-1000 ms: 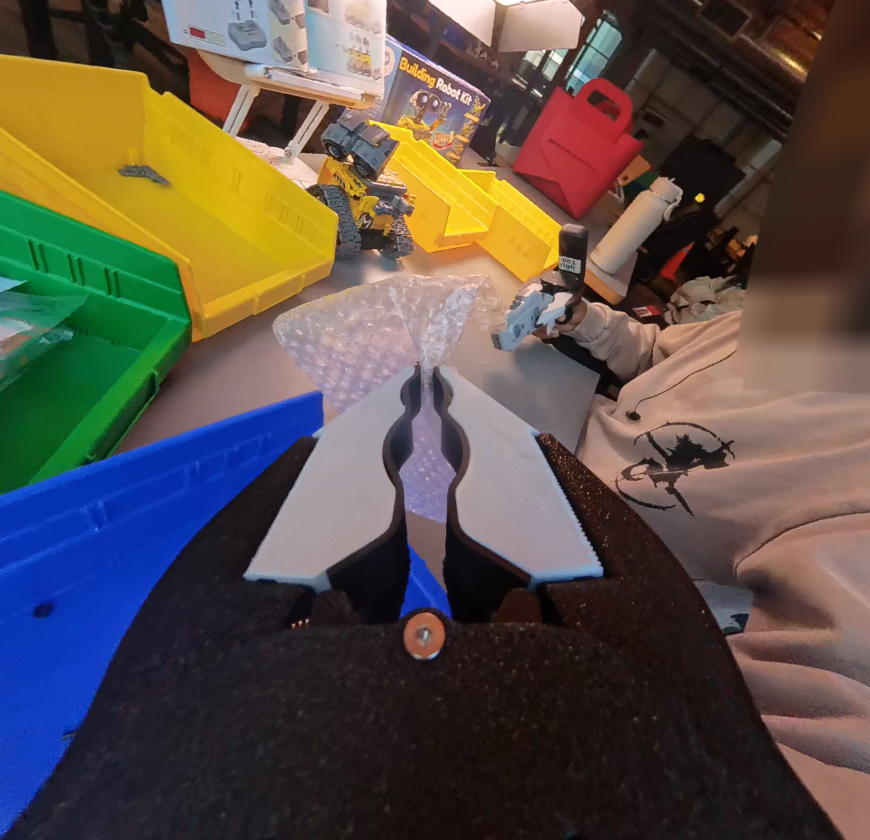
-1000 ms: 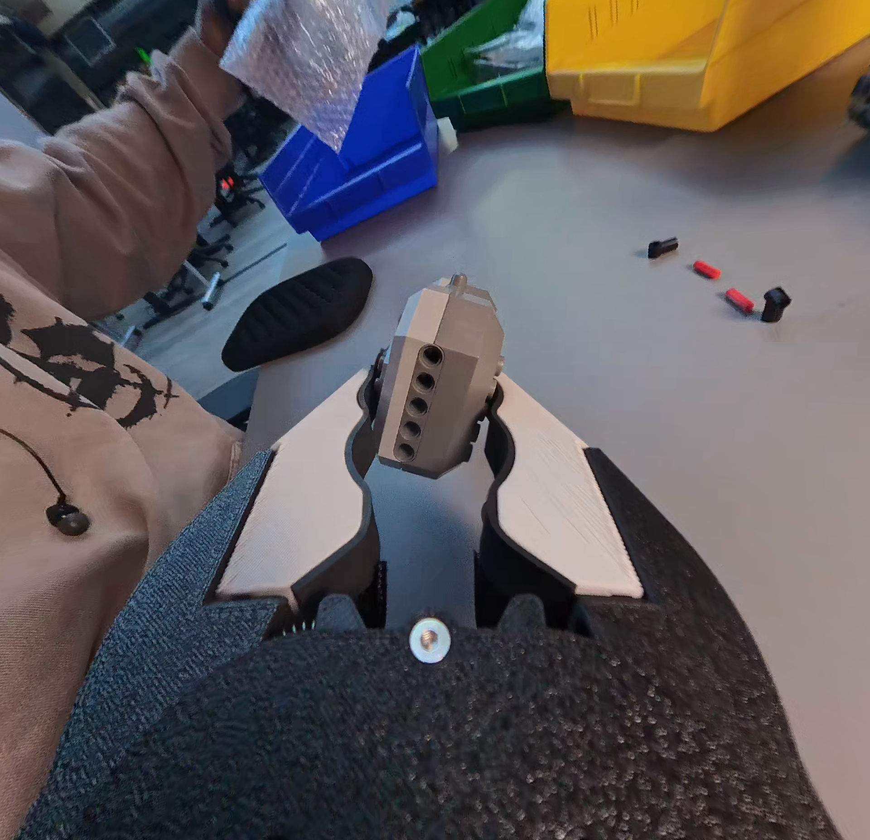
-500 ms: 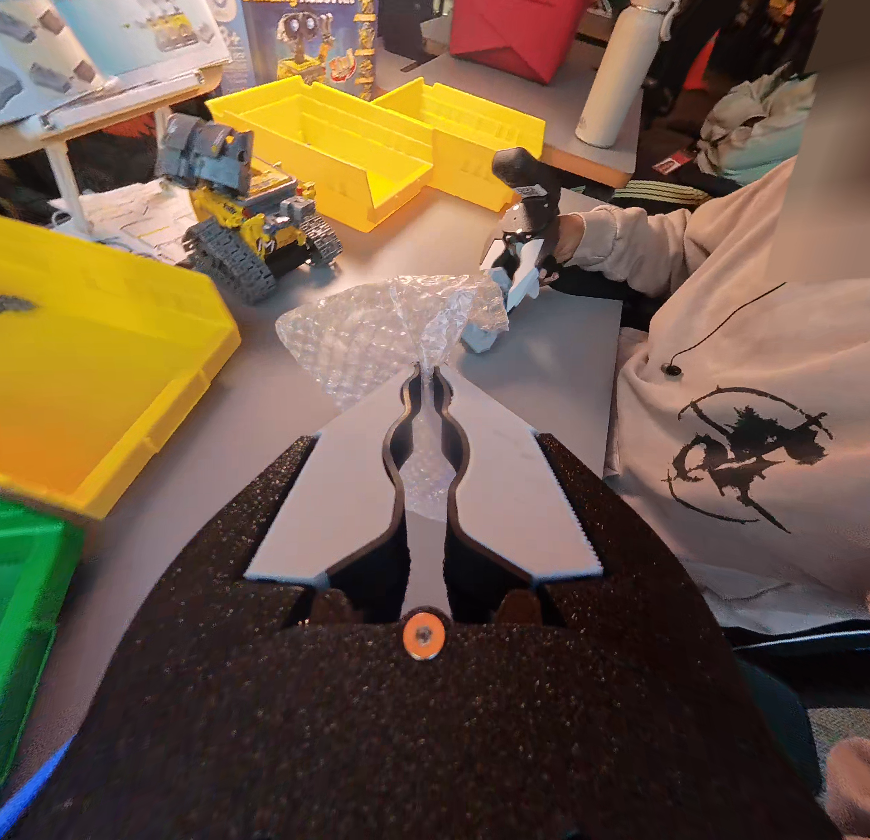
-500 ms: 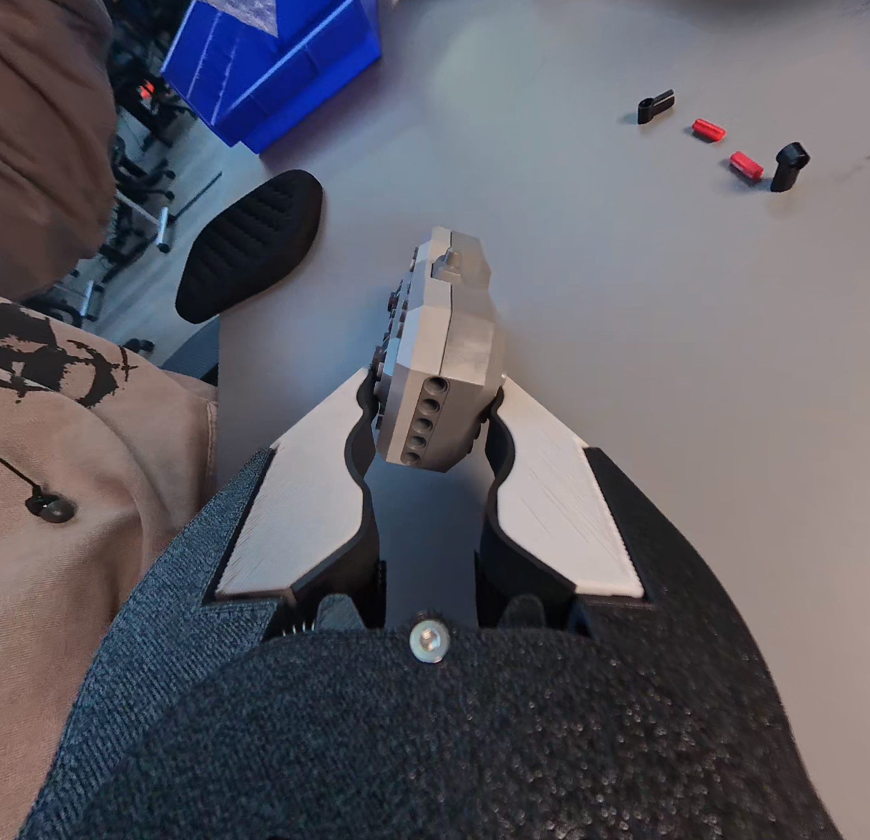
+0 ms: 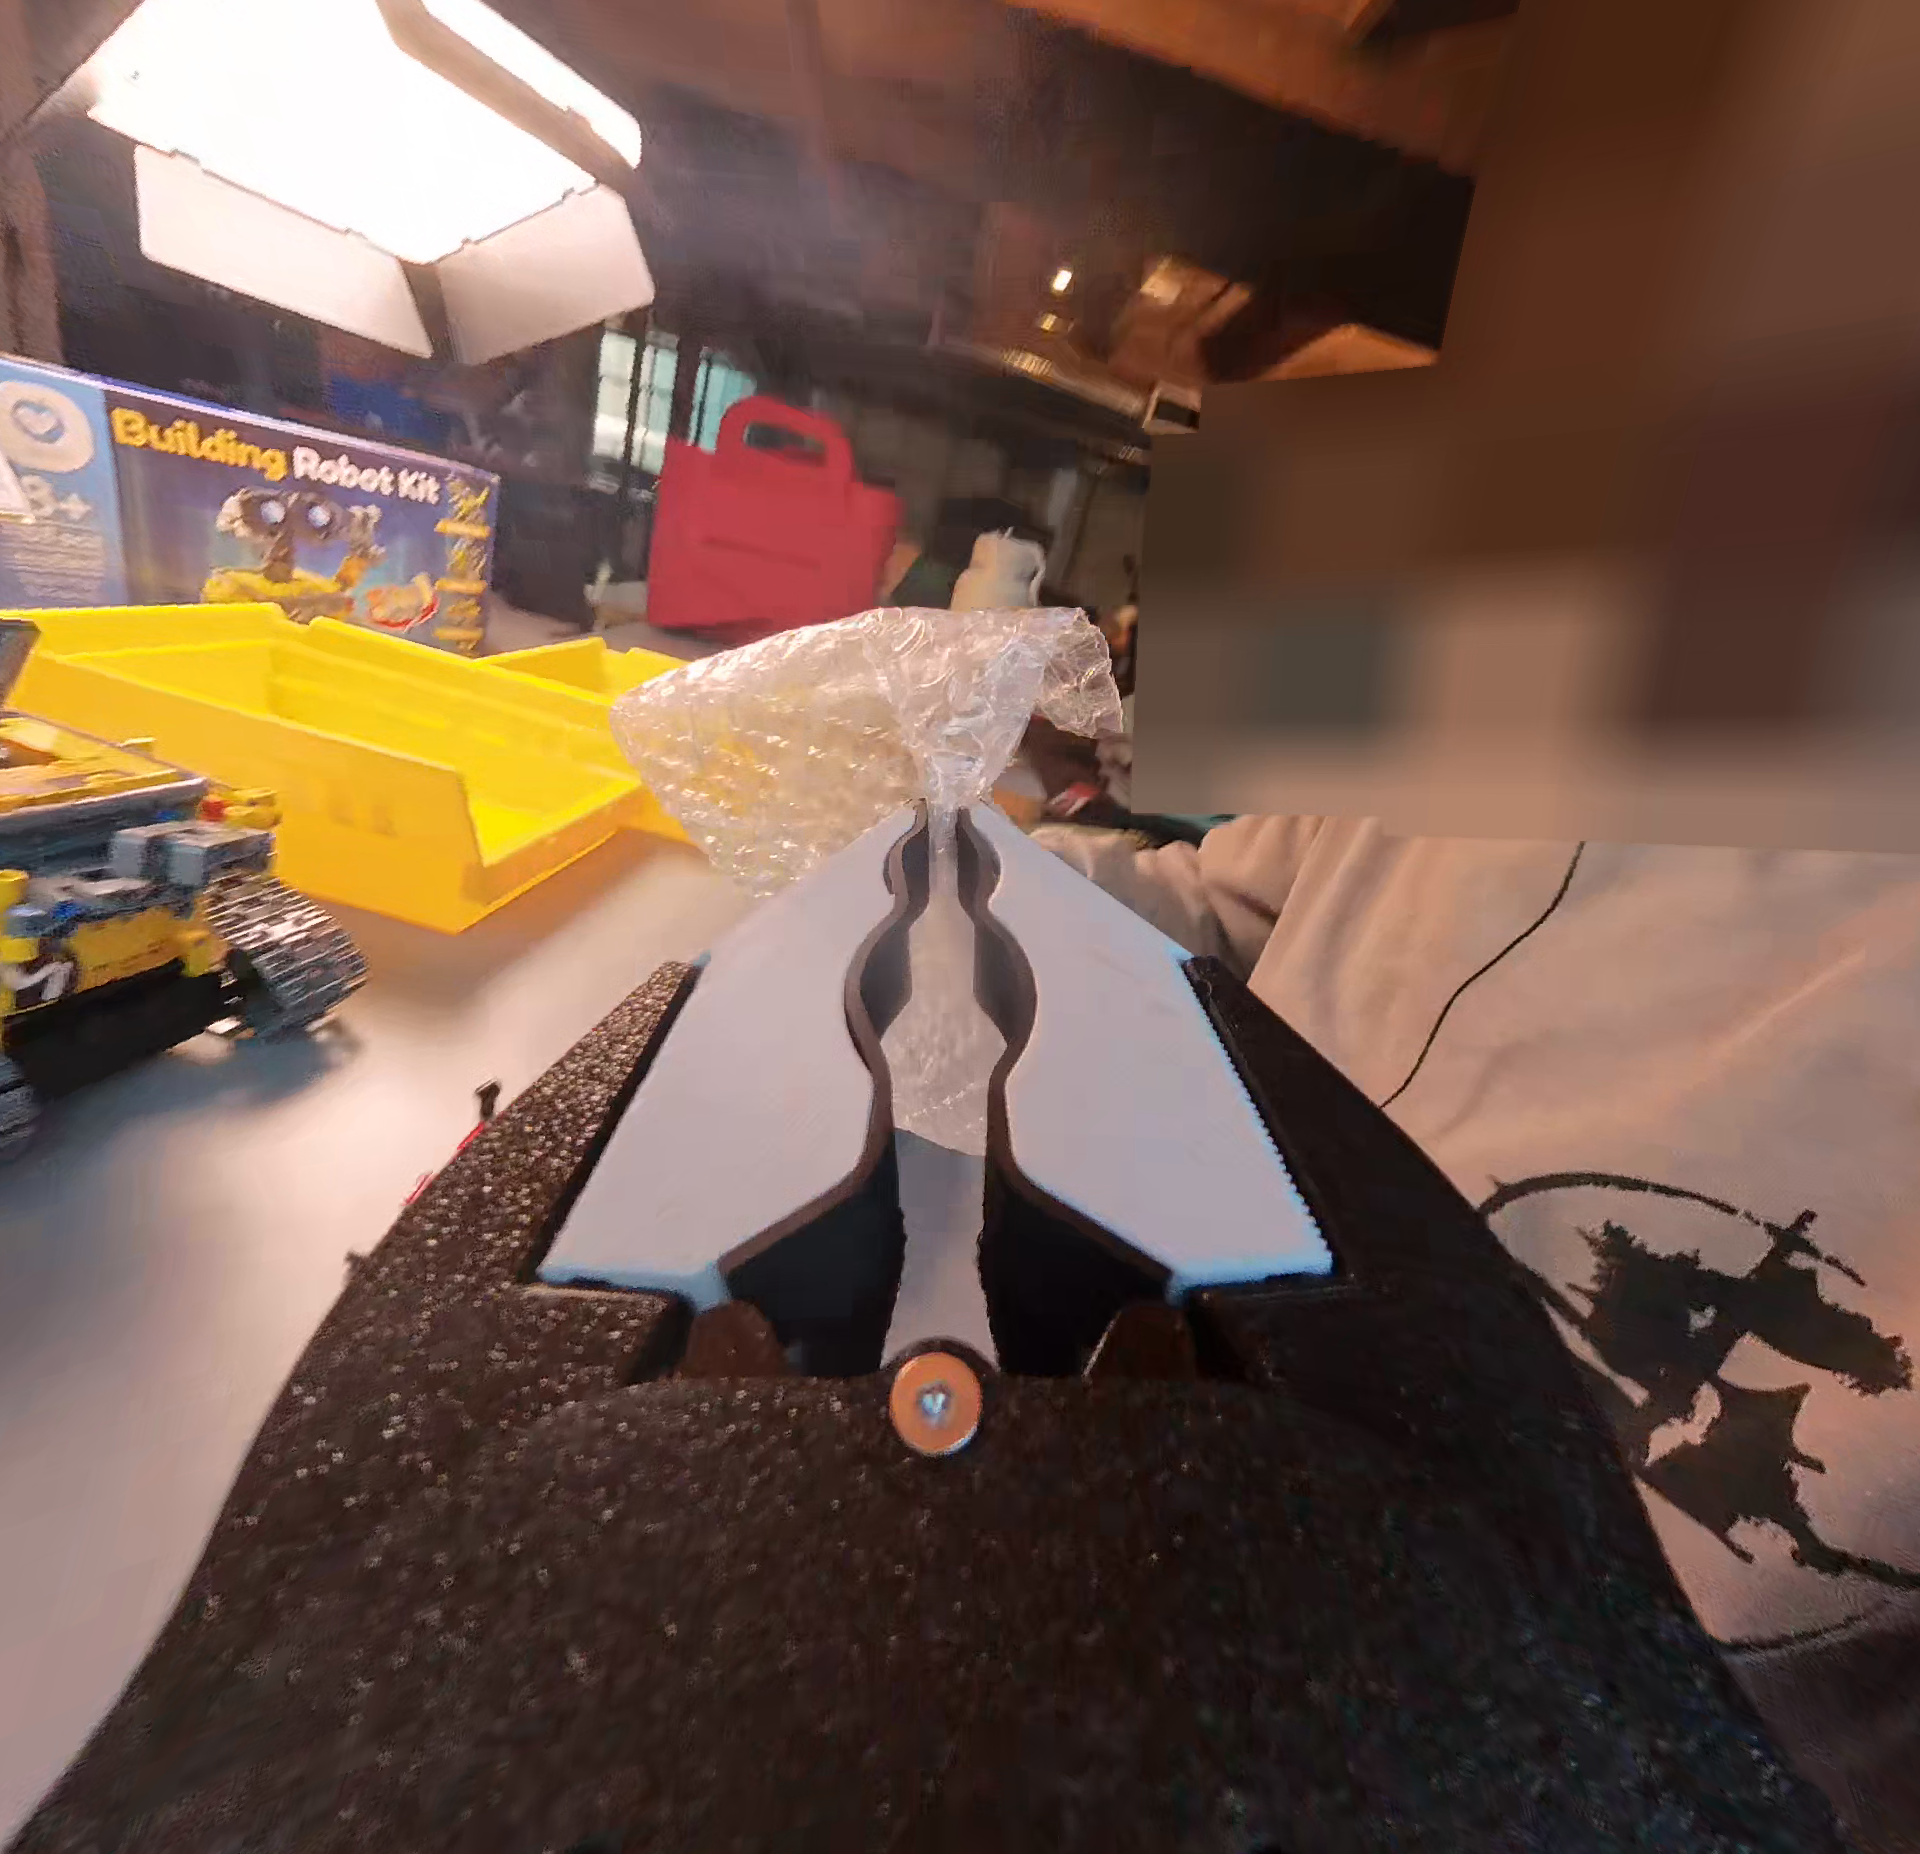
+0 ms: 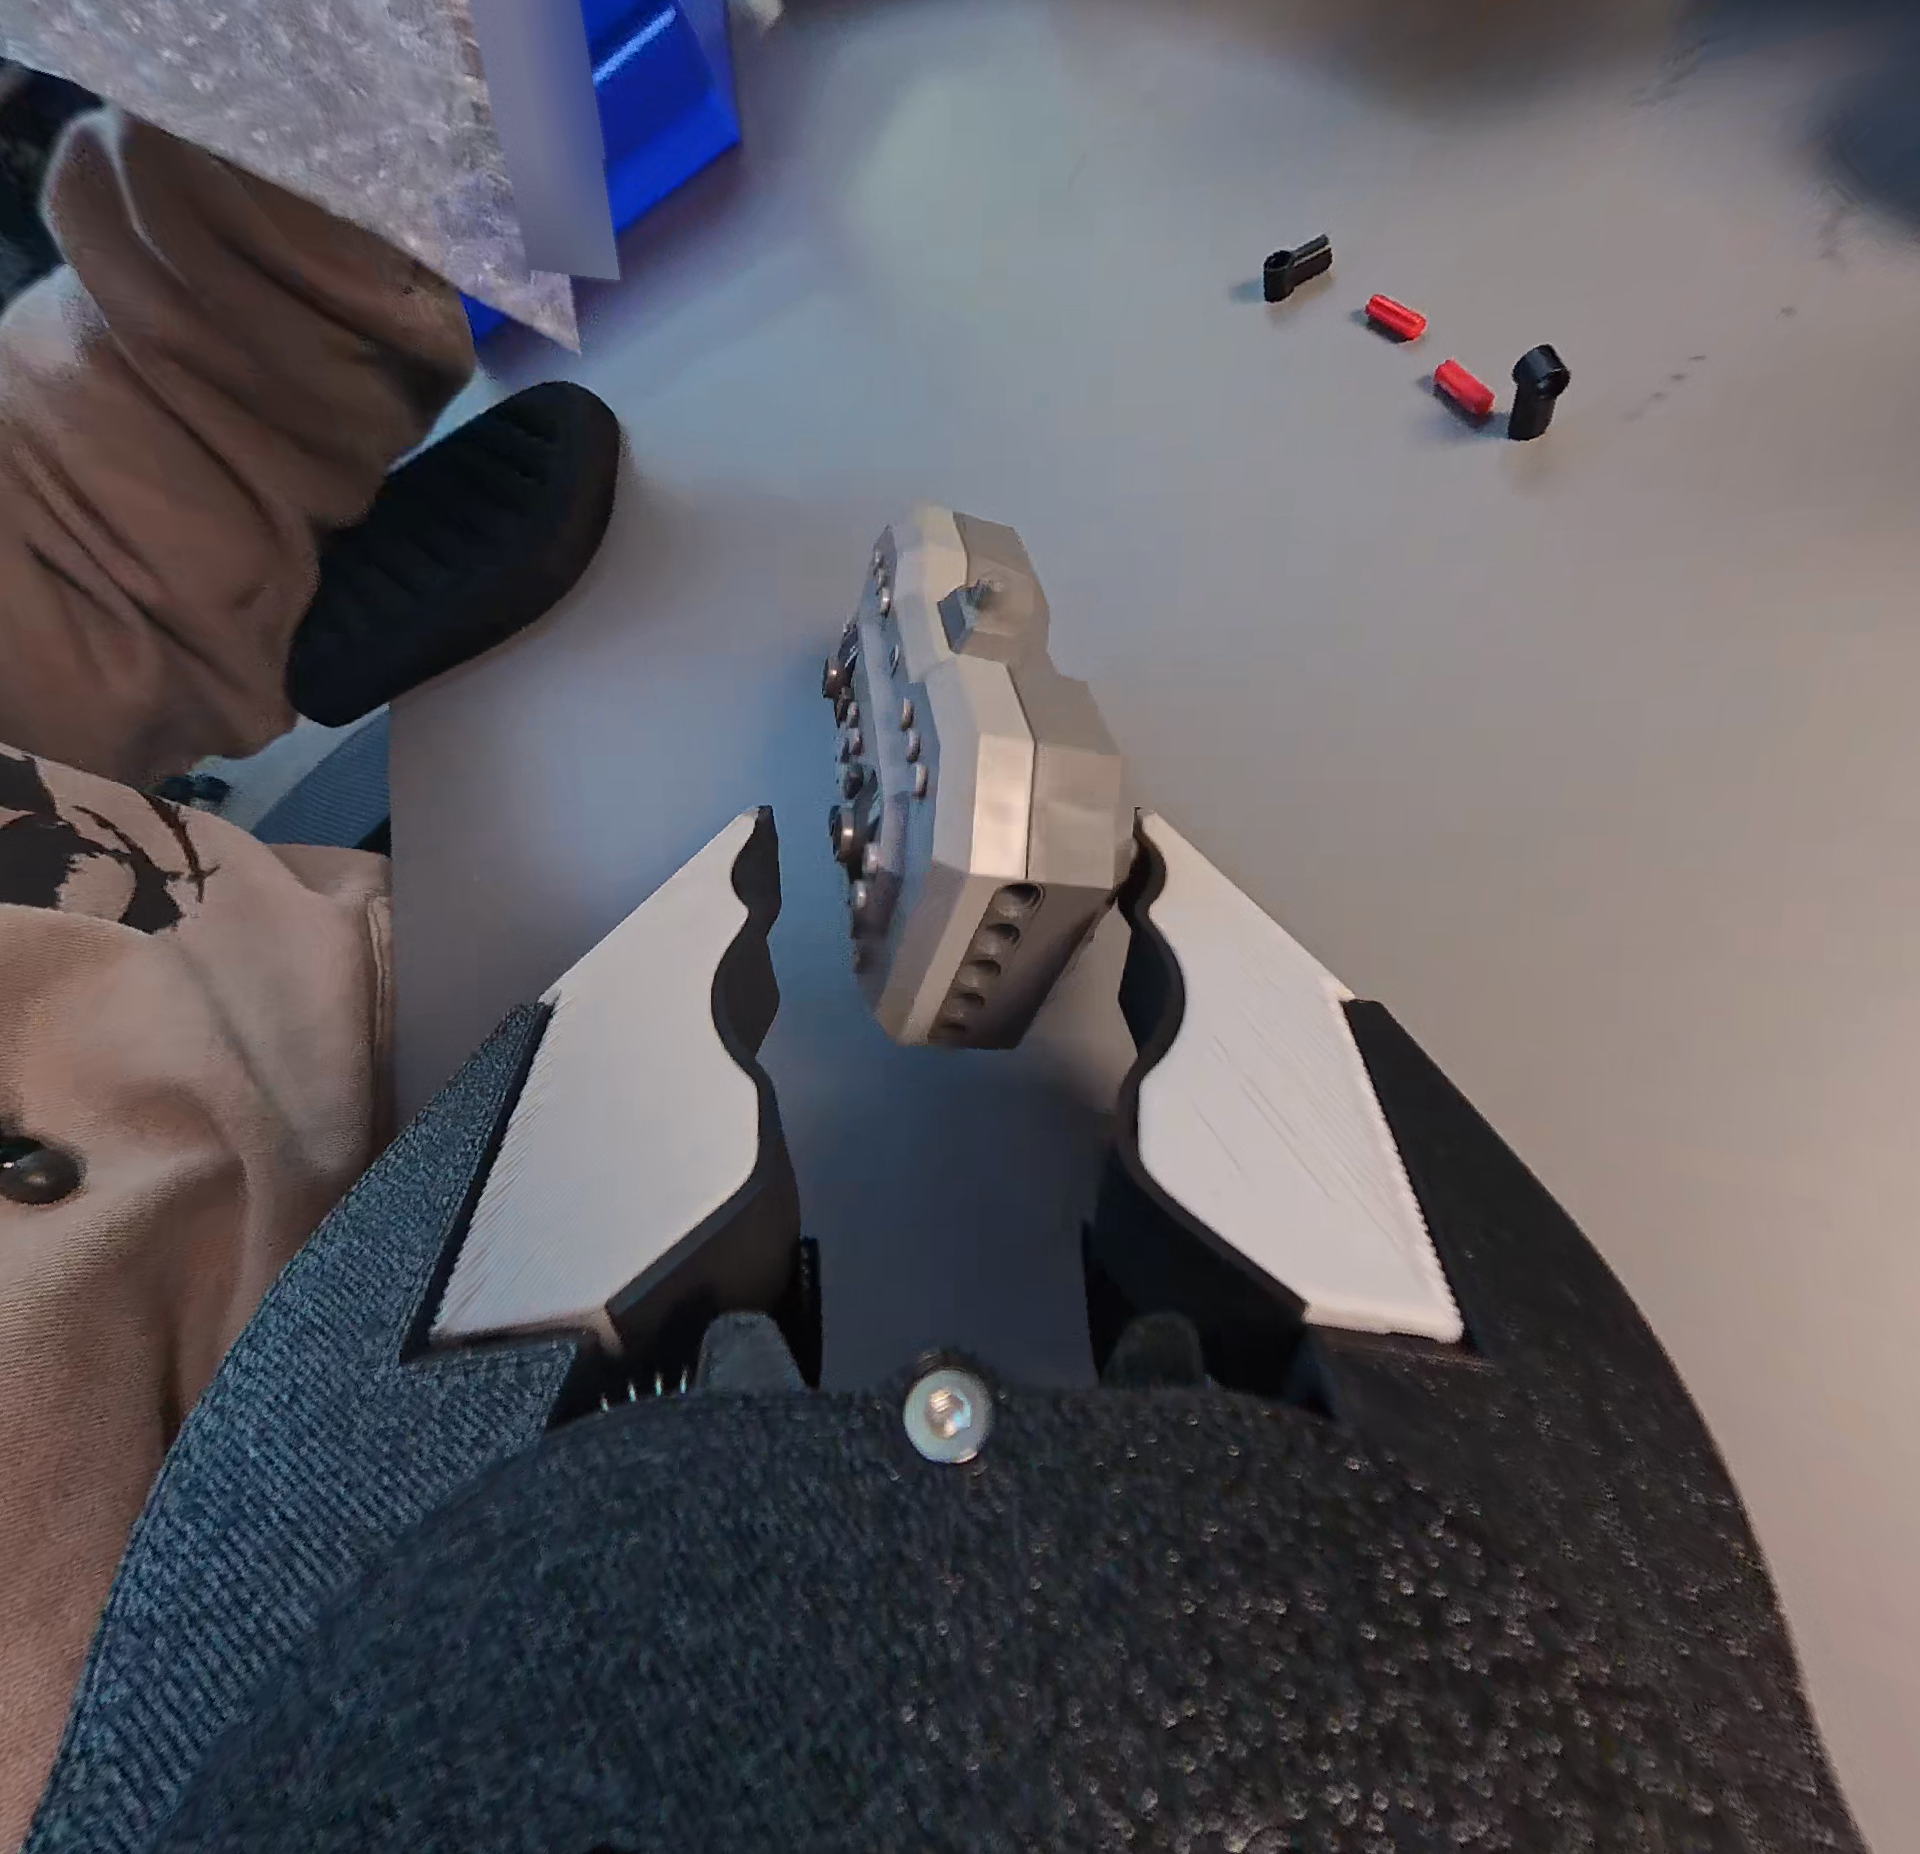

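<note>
My left gripper (image 5: 940,812) is shut on a crumpled sheet of clear bubble wrap (image 5: 831,734) and holds it up above the grey table (image 5: 156,1233). The same sheet shows at the top left of the right wrist view (image 6: 312,90). My right gripper (image 6: 953,819) is open. A grey brick-built block (image 6: 977,765) with a row of holes lies tilted on the table between its fingers. The block leans against the right finger (image 6: 1153,869), and a clear gap separates it from the left finger (image 6: 753,869).
Two black pieces (image 6: 1296,269) (image 6: 1536,391) and two red ones (image 6: 1394,316) lie on the table at the far right. A blue bin (image 6: 655,79), a black chair armrest (image 6: 457,547), yellow bins (image 5: 364,744), a yellow tracked toy robot (image 5: 135,921) and the person's sweatshirt (image 5: 1558,1077) are nearby. Some 25 centimetres of space lies between my two pairs of fingers.
My right jaws have opened and let go of the grey block, which has tipped over between them. My left gripper has swung up and round, still pinching the bubble wrap.
</note>
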Demonstrator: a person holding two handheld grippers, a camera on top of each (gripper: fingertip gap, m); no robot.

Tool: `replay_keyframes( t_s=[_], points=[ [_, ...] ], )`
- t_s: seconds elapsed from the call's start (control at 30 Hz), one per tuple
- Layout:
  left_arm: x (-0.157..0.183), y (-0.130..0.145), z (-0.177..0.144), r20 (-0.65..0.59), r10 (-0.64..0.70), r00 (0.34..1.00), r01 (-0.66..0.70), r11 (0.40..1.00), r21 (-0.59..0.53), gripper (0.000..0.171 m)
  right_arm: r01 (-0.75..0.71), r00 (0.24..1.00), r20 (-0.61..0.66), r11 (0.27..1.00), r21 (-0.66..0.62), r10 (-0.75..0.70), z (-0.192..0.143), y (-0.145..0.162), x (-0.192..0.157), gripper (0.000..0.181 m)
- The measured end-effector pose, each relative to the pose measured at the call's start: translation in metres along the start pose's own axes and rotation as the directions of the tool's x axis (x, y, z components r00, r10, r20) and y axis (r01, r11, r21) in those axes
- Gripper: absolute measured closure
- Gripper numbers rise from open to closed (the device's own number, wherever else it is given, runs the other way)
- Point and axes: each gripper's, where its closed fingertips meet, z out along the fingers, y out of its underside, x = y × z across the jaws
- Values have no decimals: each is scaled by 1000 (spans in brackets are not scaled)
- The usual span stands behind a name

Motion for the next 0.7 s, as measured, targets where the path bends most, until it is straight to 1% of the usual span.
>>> replay_keyframes(
  t_s=[0.07,0.13,0.23,0.3,0.43,0.5,0.57,0.63,0.7],
  points=[
    [-8,3,3,-48,-55,997,59,995,86,169,5,1000,-25,1000,13,-4,-4,-2,5,114],
    [-19,9,5,-73,-121,990,130,983,132,169,23,998,-52,1000,16,-22,-8,-4,10,112],
    [-30,23,6,-89,-201,976,212,967,141,169,54,998,-41,998,40,-53,-13,-8,8,112],
    [-33,29,4,-99,-227,969,240,959,150,169,90,994,-70,994,69,-85,-17,-14,12,112],
    [-34,33,4,-117,-252,961,269,949,166,169,152,987,-91,956,251,-133,-32,-46,9,114],
    [-34,33,6,-127,-260,957,279,946,167,169,196,979,-127,922,334,-162,-41,-61,9,118],
    [-33,36,10,-137,-286,949,305,939,157,169,294,951,-209,870,396,-226,-51,-76,7,127],
    [-31,40,16,-151,-313,938,333,933,136,169,418,903,-297,800,431,-311,-57,-96,-2,135],
    [-28,45,26,-177,-356,918,377,920,107,169,556,826,-365,724,409,-429,-56,-113,-17,138]
  ],
)
